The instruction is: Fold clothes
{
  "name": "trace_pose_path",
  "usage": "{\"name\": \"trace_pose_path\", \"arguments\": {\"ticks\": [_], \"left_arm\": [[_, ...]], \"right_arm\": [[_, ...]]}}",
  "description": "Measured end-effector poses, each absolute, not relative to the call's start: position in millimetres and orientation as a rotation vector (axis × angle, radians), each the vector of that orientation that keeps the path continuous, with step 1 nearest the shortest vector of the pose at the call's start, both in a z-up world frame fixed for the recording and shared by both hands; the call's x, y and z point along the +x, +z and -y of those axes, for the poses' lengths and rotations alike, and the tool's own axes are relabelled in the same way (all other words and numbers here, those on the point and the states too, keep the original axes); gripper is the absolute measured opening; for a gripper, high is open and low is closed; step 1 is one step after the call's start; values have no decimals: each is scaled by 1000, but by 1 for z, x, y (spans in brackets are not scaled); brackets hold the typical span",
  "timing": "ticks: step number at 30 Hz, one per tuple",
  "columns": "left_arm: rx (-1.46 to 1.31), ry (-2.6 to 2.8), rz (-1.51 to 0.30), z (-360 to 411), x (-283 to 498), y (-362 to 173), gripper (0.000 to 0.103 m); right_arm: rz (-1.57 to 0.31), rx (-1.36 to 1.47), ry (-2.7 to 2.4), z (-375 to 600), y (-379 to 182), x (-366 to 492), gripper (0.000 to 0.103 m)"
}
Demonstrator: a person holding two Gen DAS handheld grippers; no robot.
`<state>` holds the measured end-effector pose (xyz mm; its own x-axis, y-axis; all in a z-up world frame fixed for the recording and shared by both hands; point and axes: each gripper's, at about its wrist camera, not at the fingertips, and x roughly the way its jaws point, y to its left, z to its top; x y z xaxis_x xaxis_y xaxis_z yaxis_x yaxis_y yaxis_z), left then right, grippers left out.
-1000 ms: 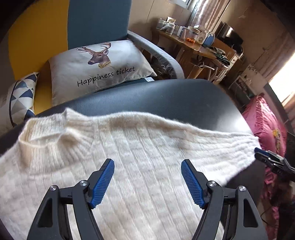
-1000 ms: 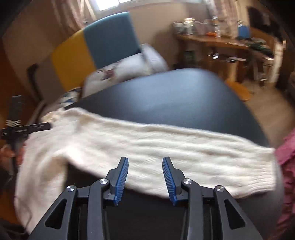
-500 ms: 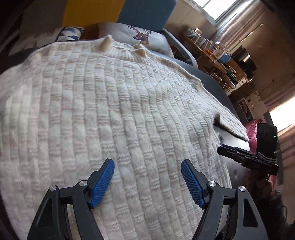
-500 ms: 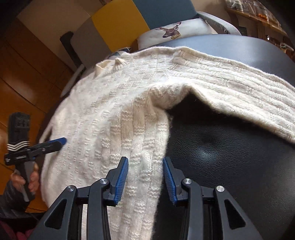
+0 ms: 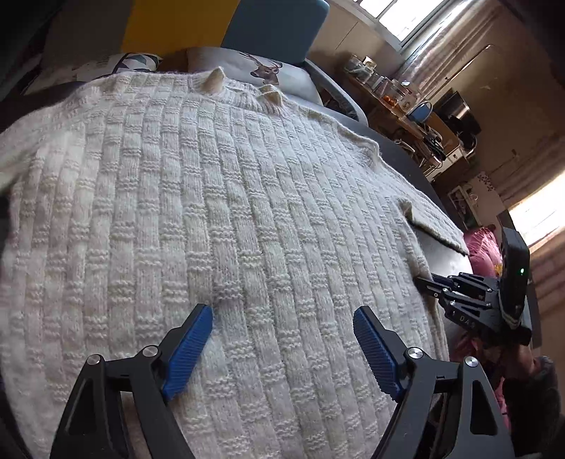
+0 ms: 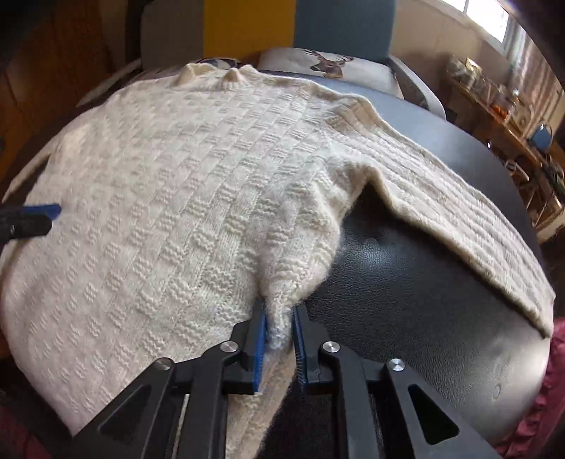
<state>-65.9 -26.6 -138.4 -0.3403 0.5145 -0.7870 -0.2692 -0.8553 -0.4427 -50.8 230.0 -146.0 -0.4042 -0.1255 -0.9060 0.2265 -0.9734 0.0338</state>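
A cream knitted sweater (image 5: 219, 197) lies spread flat on a round black leather table (image 6: 406, 282), neck toward the far side. My left gripper (image 5: 282, 317) is open, its blue pads just above the sweater's body. My right gripper (image 6: 279, 317) is shut on the sweater's (image 6: 183, 183) right side edge below the armpit, bunching the knit between the pads. The right sleeve (image 6: 459, 212) lies stretched out across the table to the right. The right gripper also shows in the left wrist view (image 5: 423, 280) at the sweater's right edge, and the left gripper's tip shows in the right wrist view (image 6: 35, 212).
A blue and yellow sofa (image 6: 339, 24) with a deer-print pillow (image 6: 325, 67) stands behind the table. A cluttered wooden desk (image 5: 406, 106) is at the far right. Pink fabric (image 5: 483, 243) lies beyond the table's right edge.
My right gripper has closed on the sweater's side edge; it was open around it before. My left gripper has dropped closer to the sweater body and stays open.
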Motion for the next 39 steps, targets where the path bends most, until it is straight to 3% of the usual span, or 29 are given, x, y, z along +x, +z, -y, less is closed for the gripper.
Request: {"name": "trace_pose_path", "arguments": {"ticks": [8, 12, 18, 22, 24, 31, 39], "left_arm": [[-1316, 2404, 290, 61, -62, -113, 83], [-1387, 2476, 292, 90, -61, -126, 83], [-1426, 2525, 272, 100, -30, -148, 83], [-1447, 2488, 319, 97, -33, -140, 83], [-1426, 2437, 384, 98, -50, -126, 83], [-1131, 2280, 356, 65, -174, -58, 84], [-1319, 2059, 401, -1, -344, -94, 84]], "right_arm": [[61, 1382, -2570, -257, -103, -55, 28], [19, 1326, -2603, -237, -92, -81, 27], [-219, 1550, -2560, -196, -149, -137, 24], [-187, 1586, -2535, -205, -147, -150, 24], [-127, 1582, -2502, -211, -142, -154, 24], [162, 1378, -2507, -210, -103, -206, 26], [108, 1371, -2496, -200, -123, -263, 26]]}}
